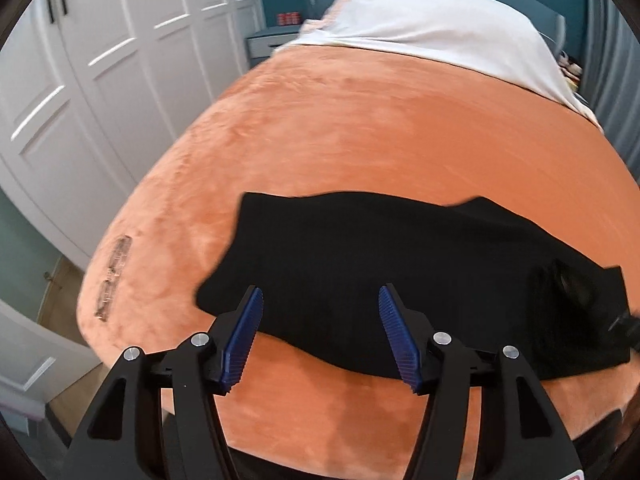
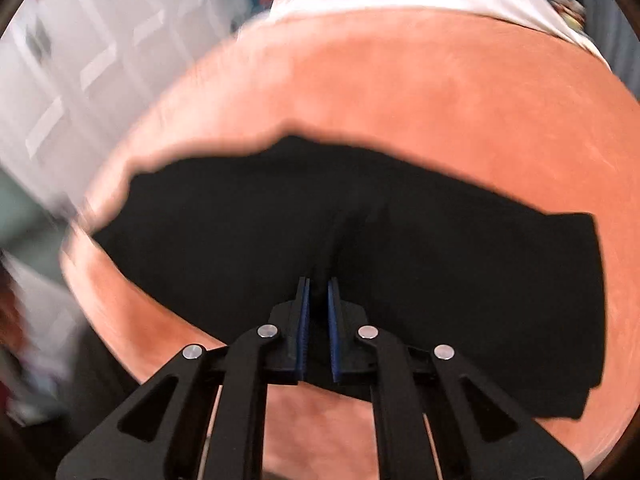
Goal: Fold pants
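Two grippers work black pants point(image 1: 400, 280) lying on the orange bed point(image 1: 360, 120): left gripper point(image 1: 320, 300) hovers above, jaws half-spread and empty; right gripper point(image 2: 318, 284), nearly closed, pinching fabric, should lift evenly.

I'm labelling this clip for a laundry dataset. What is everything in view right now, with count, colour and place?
pants: one, black, lying flat on the near part of the bed
blanket: one, orange, covering the bed
sheet: one, white, at the far end of the bed
wardrobe: one, white, beside the bed
nightstand: one, grey, far corner
left gripper: black with blue pads, open, nothing between them
right gripper: black with blue pads, pinching a fold of the pants
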`<state>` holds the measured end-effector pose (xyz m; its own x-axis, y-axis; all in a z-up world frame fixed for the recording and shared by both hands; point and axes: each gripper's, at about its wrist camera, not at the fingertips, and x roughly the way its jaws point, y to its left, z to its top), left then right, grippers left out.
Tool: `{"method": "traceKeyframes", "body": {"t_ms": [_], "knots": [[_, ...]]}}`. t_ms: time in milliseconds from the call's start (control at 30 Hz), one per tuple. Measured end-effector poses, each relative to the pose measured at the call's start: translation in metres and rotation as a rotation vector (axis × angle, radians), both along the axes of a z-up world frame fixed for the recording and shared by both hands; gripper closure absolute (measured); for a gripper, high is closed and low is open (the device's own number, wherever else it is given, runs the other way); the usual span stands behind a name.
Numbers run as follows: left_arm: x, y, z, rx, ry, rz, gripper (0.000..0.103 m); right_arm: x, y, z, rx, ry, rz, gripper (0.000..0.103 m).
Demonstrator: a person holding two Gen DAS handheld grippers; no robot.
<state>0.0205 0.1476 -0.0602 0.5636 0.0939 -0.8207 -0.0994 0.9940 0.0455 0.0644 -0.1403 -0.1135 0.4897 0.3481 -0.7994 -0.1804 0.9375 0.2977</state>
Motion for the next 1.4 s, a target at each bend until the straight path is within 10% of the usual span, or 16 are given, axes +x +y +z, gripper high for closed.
{"method": "traceKeyframes", "body": {"t_ms": [100,267,433,833,933,1000,1200,1333,1400], "knots": [[-0.001,-0.019,-0.007,-0.036,0.026,-0.043,0.044,0.0,0.012,0.024,0.063,-0.017,0.012,0.095],[-0.003,-0.03,-0.013,-0.068,0.071,-0.052,0.044,0.022,0.064,-0.059,-0.214,0.106,0.113,0.085],[-0.011,-0.024,-0.014,-0.05,0.06,-0.053,0.037,-0.014,0.047,-0.034,-0.184,-0.036,0.078,0.025],[-0.01,-0.039,-0.016,-0.038,0.092,-0.071,0.037,-0.008,0.063,-0.067,-0.414,-0.114,0.332,0.026],[-0.008,-0.038,-0.014,-0.039,0.096,-0.067,0.037,0.011,0.048,-0.072,-0.307,-0.076,0.275,0.046],[-0.008,-0.038,-0.013,-0.036,0.09,-0.065,0.037,0.027,0.03,-0.065,-0.221,-0.04,0.181,0.089],[-0.004,-0.038,-0.012,-0.047,0.079,-0.062,0.037,0.03,0.012,0.005,-0.014,-0.128,0.015,0.089],[0.001,-0.046,-0.015,-0.072,0.109,-0.065,0.037,0.04,0.077,-0.064,-0.16,0.021,0.245,0.085],[0.002,-0.049,-0.012,-0.065,0.11,-0.067,0.037,0.026,0.084,-0.076,-0.19,-0.05,0.258,0.068]]}}
